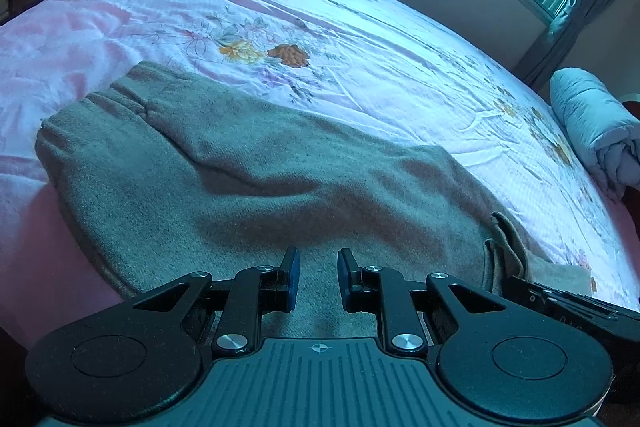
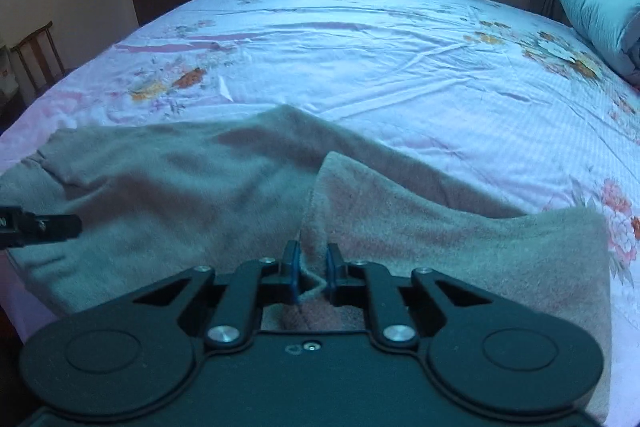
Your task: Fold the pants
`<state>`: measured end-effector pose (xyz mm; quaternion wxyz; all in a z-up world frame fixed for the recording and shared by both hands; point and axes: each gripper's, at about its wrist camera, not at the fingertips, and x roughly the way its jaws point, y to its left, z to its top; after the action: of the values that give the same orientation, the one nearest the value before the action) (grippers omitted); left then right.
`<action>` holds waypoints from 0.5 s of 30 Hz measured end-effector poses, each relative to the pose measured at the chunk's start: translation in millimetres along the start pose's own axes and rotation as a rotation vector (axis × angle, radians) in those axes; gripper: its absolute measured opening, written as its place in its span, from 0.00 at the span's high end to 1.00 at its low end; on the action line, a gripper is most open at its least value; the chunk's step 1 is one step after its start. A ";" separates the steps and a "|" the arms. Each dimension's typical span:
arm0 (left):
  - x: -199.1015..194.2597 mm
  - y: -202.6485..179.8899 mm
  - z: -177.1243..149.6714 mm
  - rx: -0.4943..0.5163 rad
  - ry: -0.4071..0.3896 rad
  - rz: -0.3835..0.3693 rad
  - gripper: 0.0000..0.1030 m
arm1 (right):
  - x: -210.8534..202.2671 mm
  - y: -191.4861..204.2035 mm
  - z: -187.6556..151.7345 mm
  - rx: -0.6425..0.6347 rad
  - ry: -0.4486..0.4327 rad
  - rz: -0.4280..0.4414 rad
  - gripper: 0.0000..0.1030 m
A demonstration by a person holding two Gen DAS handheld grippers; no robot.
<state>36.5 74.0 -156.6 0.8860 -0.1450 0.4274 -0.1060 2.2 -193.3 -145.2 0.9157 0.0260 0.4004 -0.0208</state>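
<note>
- right gripper (image 2: 313, 259) is pinched down on a raised fold of the pants (image 2: 168, 187), a little ridge of fabric bunched between the blue pads
- left gripper (image 1: 318, 277) has its jaws nearly together with a narrow gap, pants fabric sits under and between the fingers, but i honestly can't tell if it's actually gripping any
- the pants are a fuzzy grey-brown fleece kind of thing, lying across the near edge of the bed (image 1: 360, 39)
- gathered elastic waistband (image 1: 116, 99) is off to the left in the left wrist view, legs run to the right
- one layer is flipped over near the right gripper, showing a paler side
- under it is a pink floral bedsheet (image 2: 360, 67), kinda wrinkled
- rolled pale blue quilt (image 2: 600, 19) sits at the far right edge, well apart from the pants
</note>
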 end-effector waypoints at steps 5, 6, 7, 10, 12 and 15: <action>2.9 -11.5 0.6 0.019 0.010 -0.025 0.81 | 8.0 -4.5 -2.6 0.016 0.055 0.019 0.79; 2.8 -13.7 0.6 0.025 0.010 -0.025 0.81 | 9.7 -5.8 -4.0 0.034 0.070 0.046 0.74; 2.4 -15.3 0.7 0.031 0.010 -0.026 0.81 | 9.5 -7.7 -4.9 0.054 0.078 0.064 0.61; 0.1 -15.9 1.2 0.042 0.008 -0.018 0.81 | -6.0 -21.8 -7.5 0.176 0.058 0.128 0.59; -0.5 -14.7 1.4 0.043 0.005 -0.005 0.81 | -20.0 -42.9 -14.8 0.327 0.059 0.217 0.59; -0.1 -14.2 1.6 0.040 0.009 -0.001 0.81 | -31.0 -65.5 -36.9 0.531 0.112 0.328 0.58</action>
<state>36.8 61.0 -150.7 0.8868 -0.1271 0.4290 -0.1157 -49.7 -255.7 -149.6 0.8448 0.3293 0.4211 0.0247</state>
